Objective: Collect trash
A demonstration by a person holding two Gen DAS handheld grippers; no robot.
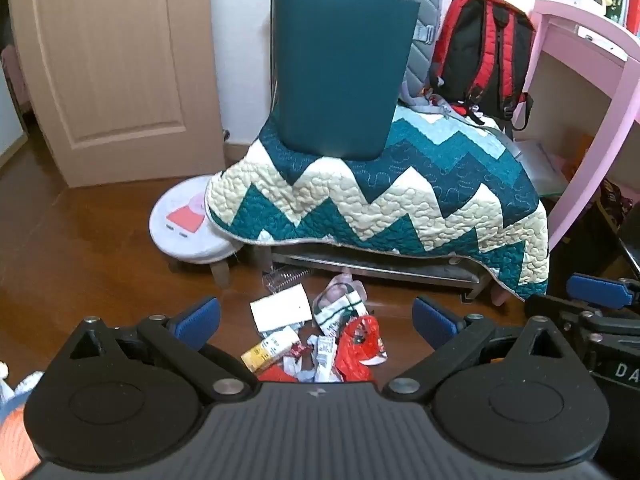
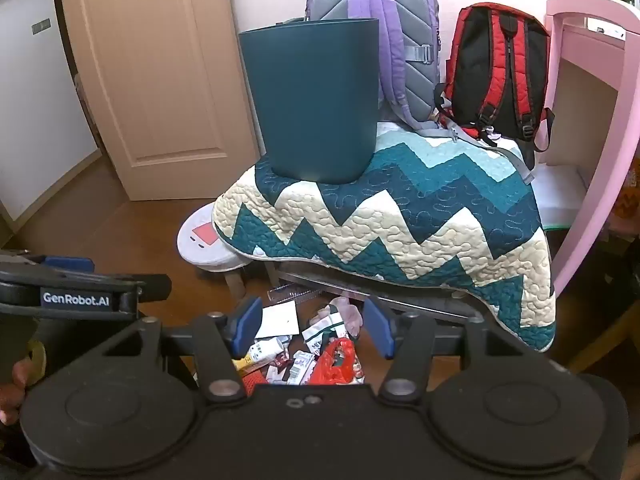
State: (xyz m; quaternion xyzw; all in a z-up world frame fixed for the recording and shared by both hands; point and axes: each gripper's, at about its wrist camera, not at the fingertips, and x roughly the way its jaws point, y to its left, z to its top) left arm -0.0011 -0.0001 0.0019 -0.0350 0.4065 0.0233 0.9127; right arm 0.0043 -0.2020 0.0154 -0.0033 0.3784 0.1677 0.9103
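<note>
The trash lies heaped on the brown wooden floor, at the foot of a low bench covered by a zigzag quilt. The heap runs roughly from 11 o'clock to 5 o'clock in the left wrist view: a white paper slip at its far end, a yellow-and-white carton lying with its long axis from 8 to 2 o'clock, and a crumpled red bag at 3 o'clock of the carton.

Upright on the quilt, at 12 o'clock of the heap, stands a dark teal bin, mouth up.

The left hand-held gripper hangs released above the heap, jaws wide and empty. The right hand-held gripper is likewise released, holding nothing.
</note>
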